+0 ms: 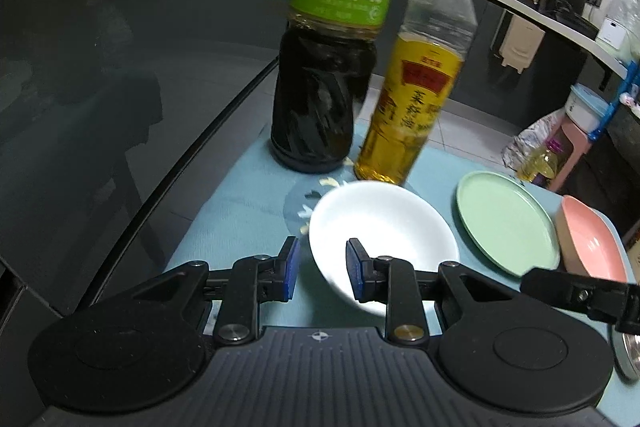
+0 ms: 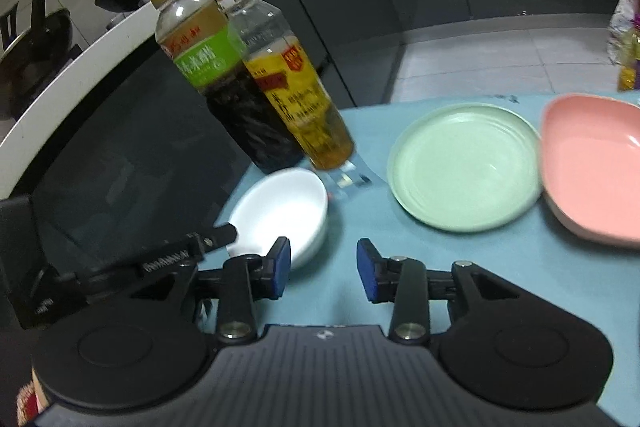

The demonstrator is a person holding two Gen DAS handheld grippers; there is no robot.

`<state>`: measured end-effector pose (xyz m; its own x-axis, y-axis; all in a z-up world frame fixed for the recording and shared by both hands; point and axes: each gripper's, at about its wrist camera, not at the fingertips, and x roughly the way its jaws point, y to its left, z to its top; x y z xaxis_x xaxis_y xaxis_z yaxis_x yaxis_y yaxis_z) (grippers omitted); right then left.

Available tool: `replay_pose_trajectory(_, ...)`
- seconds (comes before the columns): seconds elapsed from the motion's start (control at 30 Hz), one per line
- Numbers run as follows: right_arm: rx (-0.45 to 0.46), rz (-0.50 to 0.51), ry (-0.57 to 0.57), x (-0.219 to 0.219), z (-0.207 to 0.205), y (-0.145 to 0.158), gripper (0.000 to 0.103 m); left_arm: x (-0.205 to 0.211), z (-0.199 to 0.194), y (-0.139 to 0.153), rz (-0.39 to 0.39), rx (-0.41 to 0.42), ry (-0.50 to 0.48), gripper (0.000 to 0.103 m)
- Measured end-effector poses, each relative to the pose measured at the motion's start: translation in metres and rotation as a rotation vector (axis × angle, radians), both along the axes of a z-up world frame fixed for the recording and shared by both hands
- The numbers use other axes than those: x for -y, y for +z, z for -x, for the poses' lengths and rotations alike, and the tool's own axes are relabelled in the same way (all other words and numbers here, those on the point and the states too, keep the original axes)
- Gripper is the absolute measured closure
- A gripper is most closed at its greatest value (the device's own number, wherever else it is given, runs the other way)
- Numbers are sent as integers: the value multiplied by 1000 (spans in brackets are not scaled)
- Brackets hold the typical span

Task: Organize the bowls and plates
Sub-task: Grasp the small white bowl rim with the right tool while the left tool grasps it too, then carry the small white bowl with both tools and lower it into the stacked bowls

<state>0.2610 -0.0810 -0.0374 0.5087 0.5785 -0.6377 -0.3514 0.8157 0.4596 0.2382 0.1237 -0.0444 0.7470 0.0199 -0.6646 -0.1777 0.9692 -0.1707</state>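
White bowl (image 1: 384, 239) sits on the blue-covered surface (image 1: 240, 211), smooth, round and glossy, its near rim between the spread fingers of the left gripper (image 1: 322, 269); contact cannot be judged. Green plate (image 1: 508, 221), round and matte, lies at 3 o'clock of the bowl; pink dish (image 1: 592, 243) beyond, squarish with rounded corners. Left view crops the pink dish; right view shows its broad basin and the plate's concentric ridges. Right gripper (image 2: 324, 269) hangs over bare cloth, fingers spread, holding nothing. Dark vinegar bottle (image 2: 236, 99) and yellow oil bottle (image 2: 300, 95), clear plastic, stand at 12 o'clock of the bowl.
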Motion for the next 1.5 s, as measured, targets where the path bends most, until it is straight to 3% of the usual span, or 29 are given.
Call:
replay_pose_trajectory(0.6, -73, 94, 17, -50, -45, -42, 74, 0, -35, -30, -2, -102, -19, 77)
replay_pose_trajectory(0.7, -94, 109, 18, -58, -51, -50, 87, 3, -36, -31, -13, -84, -28, 76)
replay_pose_trajectory(0.73, -98, 103, 32, -60, -51, -50, 98, 4, -35, -30, -21, -77, -44, 82)
replay_pose_trajectory(0.77, -99, 105, 36, -61, -49, -49, 98, 7, -33, -29, -27, -74, -67, 86)
replay_pose_trajectory(0.9, -60, 161, 29, -59, -33, -41, 99, 14, -19, -20, -23, -76, -113, 88)
replay_pose_trajectory(1.17, -23, 124, -5, -29, 11, -10, 99, 32, 25, 6, -40, -31, -184, 88)
replay_pose_trajectory(1.5, 20, 99, -70, 4, 94, 11, 98, 56, 104, 34, -38, 29, -296, 88)
